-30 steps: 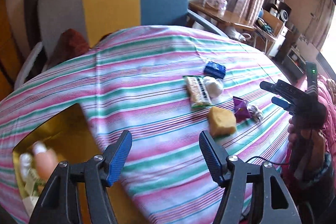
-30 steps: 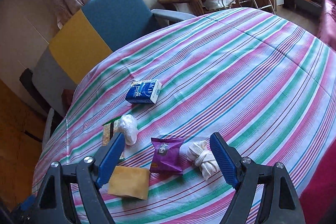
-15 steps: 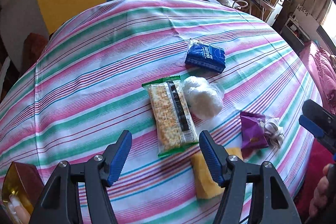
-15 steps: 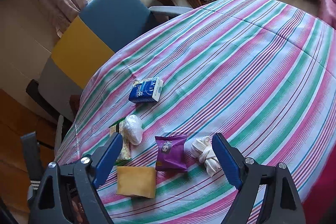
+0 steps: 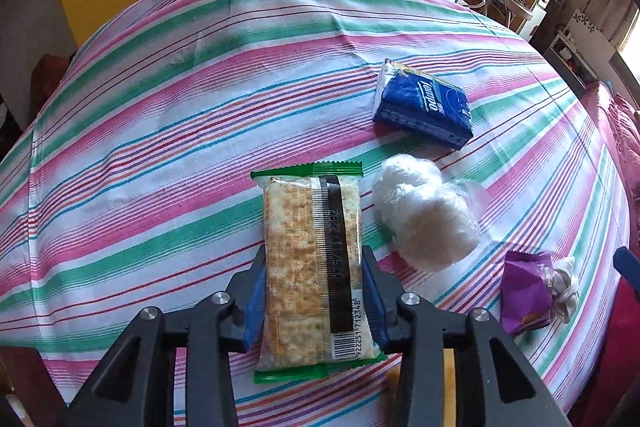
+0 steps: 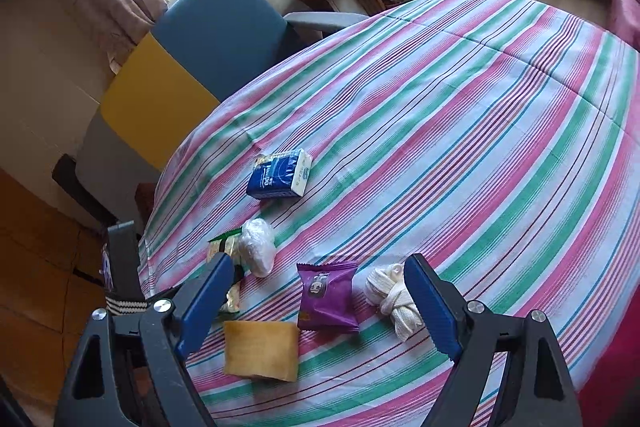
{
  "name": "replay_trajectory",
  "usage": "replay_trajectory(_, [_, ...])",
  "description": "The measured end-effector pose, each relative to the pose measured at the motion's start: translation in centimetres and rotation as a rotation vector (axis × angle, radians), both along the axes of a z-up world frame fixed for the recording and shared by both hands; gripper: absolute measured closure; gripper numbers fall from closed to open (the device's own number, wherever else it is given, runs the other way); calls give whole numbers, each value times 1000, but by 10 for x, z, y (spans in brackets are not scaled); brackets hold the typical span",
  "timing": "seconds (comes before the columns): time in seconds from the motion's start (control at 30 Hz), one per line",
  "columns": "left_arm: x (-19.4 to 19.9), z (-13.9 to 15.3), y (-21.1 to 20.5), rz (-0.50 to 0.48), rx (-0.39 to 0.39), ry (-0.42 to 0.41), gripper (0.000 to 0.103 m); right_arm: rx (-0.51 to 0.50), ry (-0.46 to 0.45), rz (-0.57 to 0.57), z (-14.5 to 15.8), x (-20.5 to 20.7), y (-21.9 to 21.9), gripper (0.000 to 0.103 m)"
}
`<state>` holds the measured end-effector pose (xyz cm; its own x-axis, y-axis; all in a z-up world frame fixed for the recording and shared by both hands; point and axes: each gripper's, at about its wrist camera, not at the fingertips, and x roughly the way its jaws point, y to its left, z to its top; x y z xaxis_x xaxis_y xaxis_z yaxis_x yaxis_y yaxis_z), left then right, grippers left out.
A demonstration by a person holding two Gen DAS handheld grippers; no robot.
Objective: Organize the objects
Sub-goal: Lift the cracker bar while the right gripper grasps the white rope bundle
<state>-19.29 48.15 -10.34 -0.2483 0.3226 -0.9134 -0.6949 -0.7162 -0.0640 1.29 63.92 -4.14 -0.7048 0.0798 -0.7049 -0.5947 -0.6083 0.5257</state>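
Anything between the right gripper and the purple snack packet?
Nothing visible. The right gripper hangs open above the purple packet, with bare striped cloth around it; the yellow sponge and white bundle lie beside it.

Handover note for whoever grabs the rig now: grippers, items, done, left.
Left gripper: jaws closing on the green-edged clear cracker packet, which lies flat on the striped tablecloth, not lifted.
Right gripper: open, empty, above the purple snack sachet.
Loose on the cloth: blue tissue pack, white plastic wad, yellow sponge, knotted white cloth.
Done: nothing visibly sorted.
Left: lift the packet, then move the other five.
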Motion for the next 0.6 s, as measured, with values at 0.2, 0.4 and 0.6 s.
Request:
replay_trajectory(0.2, [8, 26, -45, 73, 59, 1, 62, -42, 30, -101, -2, 15, 18, 15])
replay_trajectory(0.4, [31, 64, -92, 103, 139, 6, 62, -76, -10, -137, -11, 17, 26, 16])
replay_trajectory(0.6, [63, 86, -128, 102, 192, 15, 62, -45, -125, -93, -23, 4, 21, 28])
